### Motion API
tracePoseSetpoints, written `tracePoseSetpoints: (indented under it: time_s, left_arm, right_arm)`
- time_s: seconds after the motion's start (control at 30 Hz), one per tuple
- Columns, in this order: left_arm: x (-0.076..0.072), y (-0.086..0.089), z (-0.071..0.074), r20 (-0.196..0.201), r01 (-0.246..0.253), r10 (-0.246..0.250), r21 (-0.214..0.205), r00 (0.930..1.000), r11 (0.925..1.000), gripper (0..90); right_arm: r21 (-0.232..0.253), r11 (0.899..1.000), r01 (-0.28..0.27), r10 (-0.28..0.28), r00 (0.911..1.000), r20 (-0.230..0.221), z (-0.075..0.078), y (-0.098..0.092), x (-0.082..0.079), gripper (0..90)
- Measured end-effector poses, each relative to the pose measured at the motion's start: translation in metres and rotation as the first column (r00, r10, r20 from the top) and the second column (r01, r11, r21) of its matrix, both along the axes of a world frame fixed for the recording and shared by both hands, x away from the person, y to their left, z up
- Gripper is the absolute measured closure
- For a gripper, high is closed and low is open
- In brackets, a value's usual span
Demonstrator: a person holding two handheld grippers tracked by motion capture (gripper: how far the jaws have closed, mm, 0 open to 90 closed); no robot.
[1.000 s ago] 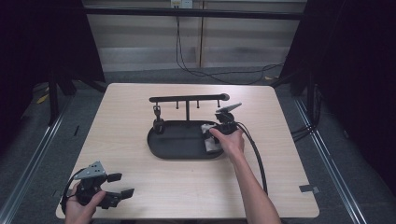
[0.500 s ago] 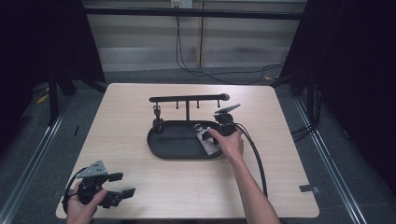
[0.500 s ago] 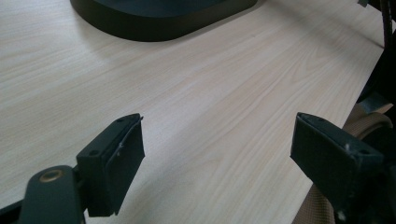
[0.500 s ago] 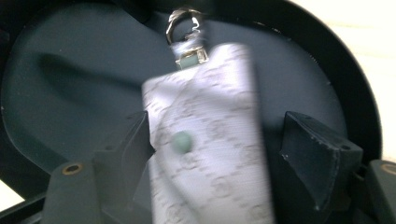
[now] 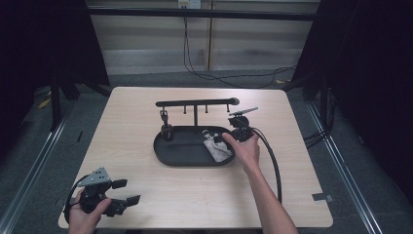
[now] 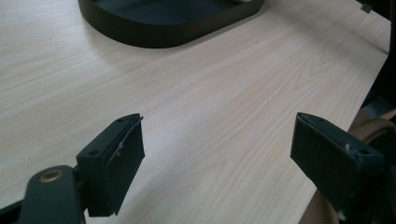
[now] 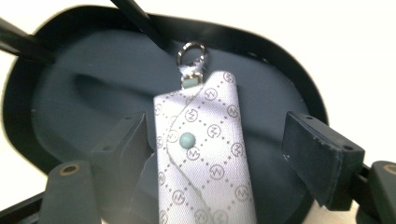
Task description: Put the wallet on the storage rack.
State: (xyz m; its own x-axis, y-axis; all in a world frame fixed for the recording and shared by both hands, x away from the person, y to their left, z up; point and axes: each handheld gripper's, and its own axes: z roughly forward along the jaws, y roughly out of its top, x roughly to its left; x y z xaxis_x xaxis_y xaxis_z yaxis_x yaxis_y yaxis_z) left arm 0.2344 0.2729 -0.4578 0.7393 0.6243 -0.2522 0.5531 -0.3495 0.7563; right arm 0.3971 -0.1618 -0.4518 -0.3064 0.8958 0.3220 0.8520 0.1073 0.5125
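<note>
Two hand-held grippers are mine, and from the high view my right hand-held gripper [image 5: 229,141] sits over the right end of the black oval tray [image 5: 175,158] on the desk [image 5: 302,146], beside the T-shaped hanger stand [image 5: 196,103] that rises from it. A pale key pouch [image 5: 217,148] lies in the tray right below that gripper. My left hand-held gripper [image 5: 124,192] rests far off at the near left corner of the desk, well apart from the work. I judge the step in hand to be setting the pouch down in the tray, with the release about done.

Seen from the left gripper view, my left hand-held gripper [image 6: 217,158] has its jaws wide apart over bare wood, nothing between them, the tray's rim [image 6: 173,37] up ahead.

Looking along the right gripper view, my right hand-held gripper [image 7: 219,154] has just been opening its jaws; the key pouch [image 7: 205,158] still lies between them, touching or very nearly touching the left jaw, while the right one stands clear of it. It is a light woven fabric with a diamond pattern of small round logos, a mint snap button [image 7: 187,138] on its flap, and a silver ring [image 7: 191,50] at the far end, lying flat on the tray floor [image 7: 84,98]. Next, I think, calls for lifting straight back without snagging the flap or dragging the pouch along.
</note>
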Motion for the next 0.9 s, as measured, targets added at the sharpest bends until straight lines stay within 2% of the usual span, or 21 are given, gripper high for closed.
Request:
tracePoseSetpoints:
  time_s: [0.07, 0.37, 0.67, 0.77, 0.9]
  left_arm:
    - [0.000, 0.000, 0.000, 0.002, -0.009, 0.009, -0.007, 1.0000, 0.9999, 17.5]
    - [0.000, 0.004, 0.000, -0.003, -0.058, 0.058, -0.030, 0.9983, 0.9979, 18.9]
    - [0.001, 0.003, -0.001, -0.013, -0.078, 0.078, -0.033, 0.9969, 0.9964, 20.2]
    - [0.000, 0.003, 0.000, -0.016, -0.099, 0.098, -0.040, 0.9950, 0.9943, 21.4]
    - [0.001, 0.004, 0.000, -0.018, -0.100, 0.099, -0.044, 0.9949, 0.9940, 22.2]
  right_arm:
    - [0.009, 1.000, -0.004, 0.004, 0.9994, 0.035, 0.004, -0.004, -0.004, 23.1]
    - [0.023, 1.000, -0.007, 0.004, 0.9946, 0.104, 0.014, -0.024, -0.022, 17.8]
    - [0.054, 0.999, -0.010, 0.002, 0.9911, 0.133, 0.017, -0.045, -0.047, 14.4]
    - [0.069, 0.998, 0.000, -0.010, 0.9892, 0.146, 0.018, -0.054, -0.055, 14.9]
    - [0.066, 0.998, 0.002, -0.013, 0.9873, 0.158, 0.019, -0.062, -0.067, 15.0]
